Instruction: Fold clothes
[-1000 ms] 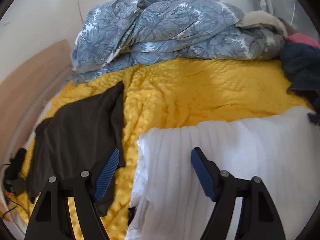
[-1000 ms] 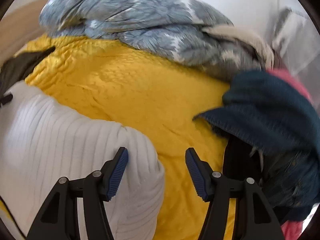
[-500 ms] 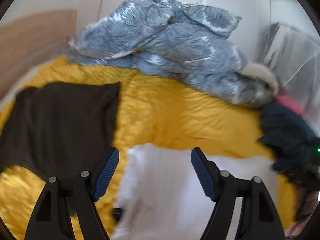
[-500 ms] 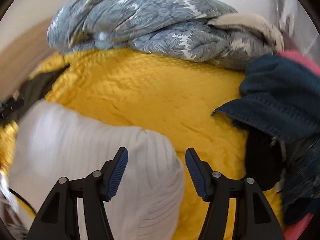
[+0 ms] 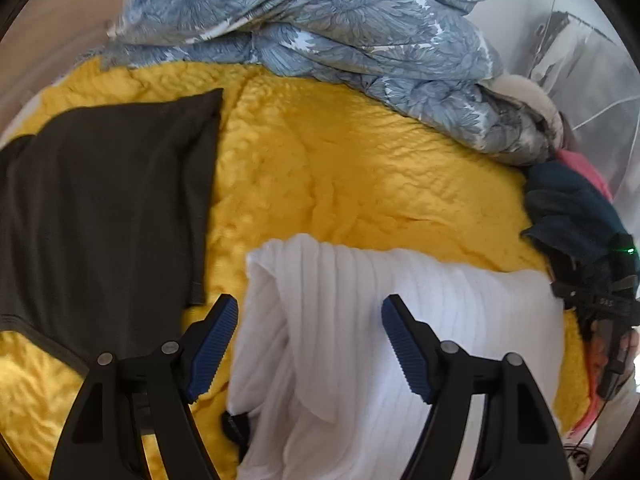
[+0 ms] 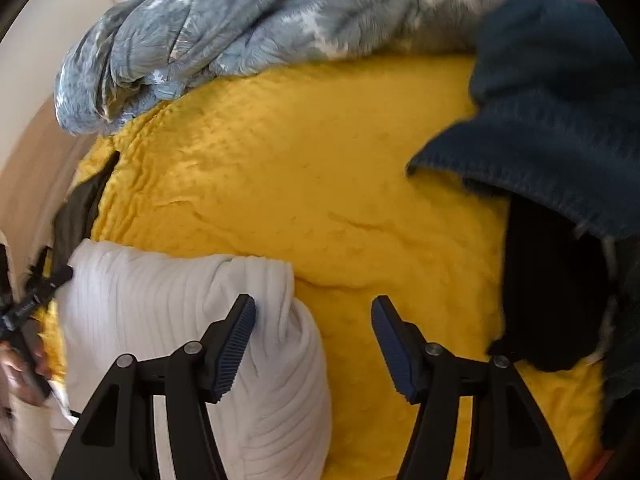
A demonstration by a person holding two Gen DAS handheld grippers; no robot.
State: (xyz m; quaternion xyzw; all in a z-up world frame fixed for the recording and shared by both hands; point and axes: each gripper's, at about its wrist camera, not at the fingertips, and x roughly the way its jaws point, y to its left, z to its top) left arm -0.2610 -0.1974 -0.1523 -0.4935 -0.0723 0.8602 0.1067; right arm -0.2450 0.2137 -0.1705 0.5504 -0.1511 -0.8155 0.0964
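A white ribbed garment (image 5: pixel 360 320) lies bunched on the yellow blanket (image 5: pixel 340 160) near the front edge. My left gripper (image 5: pixel 308 344) is open and empty just above its left part. In the right wrist view the same white garment (image 6: pixel 160 312) lies at the lower left, and my right gripper (image 6: pixel 312 344) is open over its right end, left finger (image 6: pixel 236 336) at the fabric. A dark brown garment (image 5: pixel 100 216) lies flat at the left.
A blue floral duvet (image 5: pixel 320 24) is heaped at the back. A pile of dark blue, black and pink clothes (image 6: pixel 552 120) sits at the right. The other gripper shows at the right edge of the left view (image 5: pixel 608 312).
Both grippers have pulled back and up from the white garment, so more of the bed shows. The white garment now lies more bunched. Both grippers stayed open.
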